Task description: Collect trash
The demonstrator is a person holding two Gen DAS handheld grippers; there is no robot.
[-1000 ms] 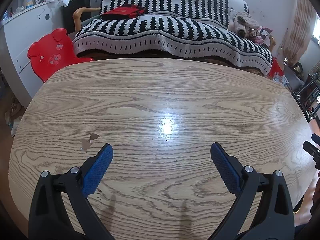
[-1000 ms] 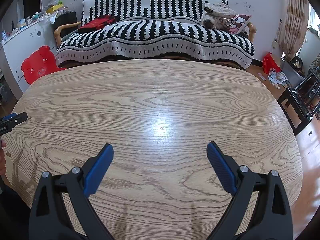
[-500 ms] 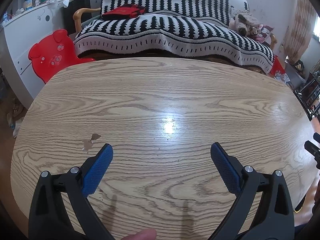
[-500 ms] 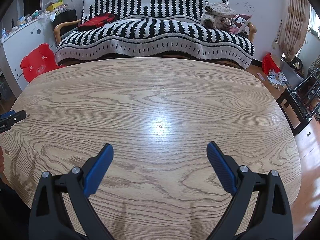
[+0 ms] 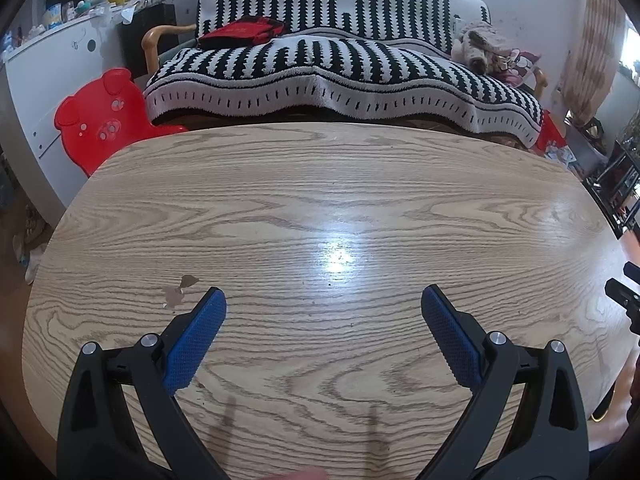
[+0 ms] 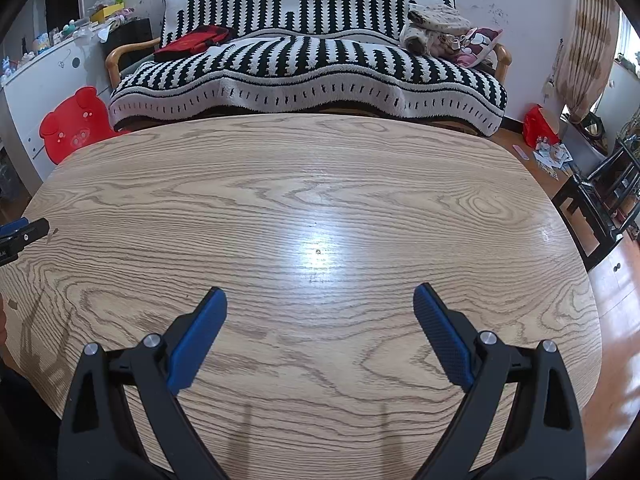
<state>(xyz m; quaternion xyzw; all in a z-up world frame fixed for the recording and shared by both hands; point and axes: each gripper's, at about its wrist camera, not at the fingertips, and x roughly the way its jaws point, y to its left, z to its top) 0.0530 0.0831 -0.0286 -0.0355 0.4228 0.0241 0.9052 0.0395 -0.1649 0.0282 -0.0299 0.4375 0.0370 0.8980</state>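
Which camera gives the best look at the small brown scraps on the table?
The left wrist view: the brown scraps lie on the wooden table just ahead of the open left gripper's left fingertip. The right wrist view shows only a dark speck at its far left edge, beside the other gripper's tip.

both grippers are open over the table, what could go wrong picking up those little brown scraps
The brown scraps look thin and flat against the wooden table, so the left gripper, jaws wide open, may scrape the wood or slide over them. They sit just outside its left finger, so closing now would miss. The right gripper holds nothing and is farther off.
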